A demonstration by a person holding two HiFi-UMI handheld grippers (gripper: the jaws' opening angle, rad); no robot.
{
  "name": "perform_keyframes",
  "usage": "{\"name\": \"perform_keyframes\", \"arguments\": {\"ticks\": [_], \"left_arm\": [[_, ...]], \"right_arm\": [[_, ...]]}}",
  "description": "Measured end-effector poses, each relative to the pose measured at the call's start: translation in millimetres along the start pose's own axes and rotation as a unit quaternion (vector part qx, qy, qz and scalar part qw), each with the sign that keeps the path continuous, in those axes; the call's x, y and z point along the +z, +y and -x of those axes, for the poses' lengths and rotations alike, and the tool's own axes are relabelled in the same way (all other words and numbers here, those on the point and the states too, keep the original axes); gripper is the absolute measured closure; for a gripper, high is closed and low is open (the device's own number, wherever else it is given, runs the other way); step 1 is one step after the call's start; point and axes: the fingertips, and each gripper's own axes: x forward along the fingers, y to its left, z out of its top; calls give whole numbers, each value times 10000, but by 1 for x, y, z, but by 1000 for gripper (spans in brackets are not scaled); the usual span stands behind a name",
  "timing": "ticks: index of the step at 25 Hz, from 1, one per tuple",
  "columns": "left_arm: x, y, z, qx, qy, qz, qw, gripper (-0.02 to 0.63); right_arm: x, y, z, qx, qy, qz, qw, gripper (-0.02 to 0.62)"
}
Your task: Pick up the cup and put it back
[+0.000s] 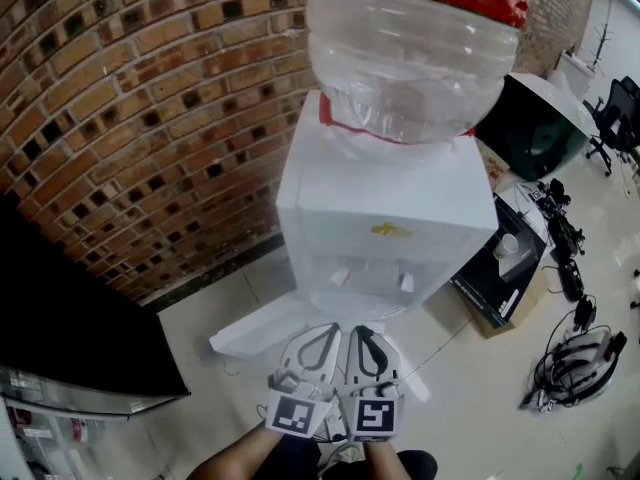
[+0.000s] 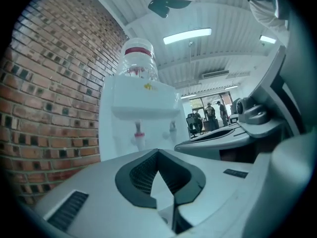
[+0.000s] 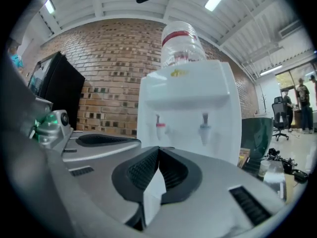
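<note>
Forearms (image 1: 235, 460) enter the head view from the bottom edge, held close together. They carry the left gripper (image 1: 328, 328) and the right gripper (image 1: 362, 329) side by side, almost touching. Both point roughly level at the front of a white plastic water dispenser (image 1: 380, 208), and their black-and-white marker cubes (image 1: 298, 415) face the camera. In the left gripper view the left gripper (image 2: 158, 150) has its jaws closed, tips meeting. A pale sliver shows in the notch behind the tips, and what it is cannot be told. The right gripper (image 3: 158, 148) is closed the same way in its own view, with a similar white sliver in its notch, equally unclear. Ahead of both are the dispenser's red tap (image 3: 159, 124) and blue tap (image 3: 204, 128), under a clear plastic water bottle with a red label (image 1: 410, 58). A red brick wall (image 1: 130, 98) rises behind. The white paper cup (image 1: 507, 245) stands on a flat black box (image 1: 495, 288) on the floor to the right of the dispenser, well apart from both grippers and held by neither. In the right gripper view the cup (image 3: 265, 170) shows low at the right side, beyond the jaws
</note>
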Motion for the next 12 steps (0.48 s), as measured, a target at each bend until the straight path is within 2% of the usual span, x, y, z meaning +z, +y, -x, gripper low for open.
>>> {"name": "perform_keyframes", "arguments": {"ticks": [6,9,12], "left_arm": [[129,13,-2,280,-313,644,9970,606],[185,16,-5,242,-252,557,9978,606],[242,23,-6,260,-339,654,9969,606]], "right_arm": [[121,-10,31,105,-88,-89,9999,590],[181,-12,45,168,-156,-151,9996,589],[234,-14,59,209,-254,-266,9991,589]]}}
